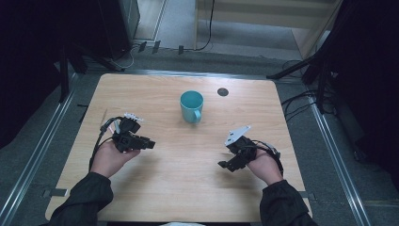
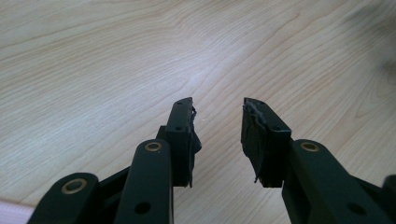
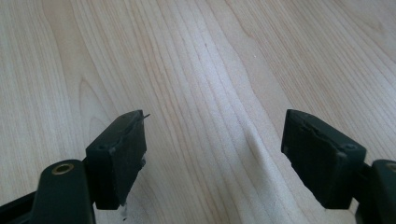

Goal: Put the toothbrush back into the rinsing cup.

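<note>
Matt wood-grain table, glossy mug

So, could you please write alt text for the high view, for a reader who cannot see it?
A person's two hands each hold a black gripper above a wooden table, the left gripper and right gripper both empty. A teal mug stands upright farther back, between them, its handle toward the person.

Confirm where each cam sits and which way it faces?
High view: above the person's side, looking forward and down on table, teal mug; forearms, left gripper, right gripper.
Left gripper view: along its jaws, slightly apart, at wood.
Right gripper view: same, jaws wide.
Shared: bare tabletop between empty jaws.
</note>
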Action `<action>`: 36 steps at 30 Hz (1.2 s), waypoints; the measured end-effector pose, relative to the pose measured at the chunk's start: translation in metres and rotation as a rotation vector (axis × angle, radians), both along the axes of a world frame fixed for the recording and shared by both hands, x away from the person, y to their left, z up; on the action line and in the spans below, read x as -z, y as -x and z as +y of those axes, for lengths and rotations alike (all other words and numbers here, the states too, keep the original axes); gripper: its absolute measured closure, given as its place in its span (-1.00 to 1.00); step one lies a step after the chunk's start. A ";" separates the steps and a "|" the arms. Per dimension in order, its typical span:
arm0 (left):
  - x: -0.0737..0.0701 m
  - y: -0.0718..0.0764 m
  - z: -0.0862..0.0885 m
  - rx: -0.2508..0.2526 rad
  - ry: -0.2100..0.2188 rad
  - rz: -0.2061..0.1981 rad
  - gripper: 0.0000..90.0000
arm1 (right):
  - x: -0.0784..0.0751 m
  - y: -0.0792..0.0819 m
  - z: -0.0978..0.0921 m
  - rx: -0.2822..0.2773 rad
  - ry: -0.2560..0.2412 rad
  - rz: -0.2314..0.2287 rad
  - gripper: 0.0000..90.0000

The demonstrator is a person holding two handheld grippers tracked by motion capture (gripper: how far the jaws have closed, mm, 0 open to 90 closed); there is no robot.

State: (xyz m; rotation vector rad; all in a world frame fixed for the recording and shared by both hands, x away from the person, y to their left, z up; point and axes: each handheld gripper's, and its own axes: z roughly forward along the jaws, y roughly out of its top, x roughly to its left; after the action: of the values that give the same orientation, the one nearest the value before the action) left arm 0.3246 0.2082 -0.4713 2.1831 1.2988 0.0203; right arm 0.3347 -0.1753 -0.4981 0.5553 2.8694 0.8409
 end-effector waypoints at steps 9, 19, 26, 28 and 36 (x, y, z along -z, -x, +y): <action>-0.001 -0.005 0.013 -0.048 -0.021 0.037 0.53 | 0.001 0.000 0.001 -0.002 0.005 0.004 -0.50; 0.000 -0.011 0.023 -0.062 -0.049 0.085 0.68 | 0.001 0.000 0.001 -0.003 0.009 0.005 -0.50; 0.002 -0.016 0.039 -0.104 -0.054 0.114 0.80 | 0.001 0.000 0.001 -0.003 0.011 0.008 -0.50; 0.003 -0.018 0.044 -0.125 -0.060 0.127 0.83 | 0.001 0.000 0.001 -0.004 0.012 0.007 -0.50; 0.009 -0.023 0.054 -0.157 -0.087 0.183 0.98 | 0.001 0.000 0.002 -0.006 0.017 0.008 -0.50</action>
State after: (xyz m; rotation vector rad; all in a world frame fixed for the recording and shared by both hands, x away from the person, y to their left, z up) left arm 0.3472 0.2619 -0.4801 2.1913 1.5967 -0.0636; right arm 0.3344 -0.1734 -0.4996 0.5499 2.8842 0.8155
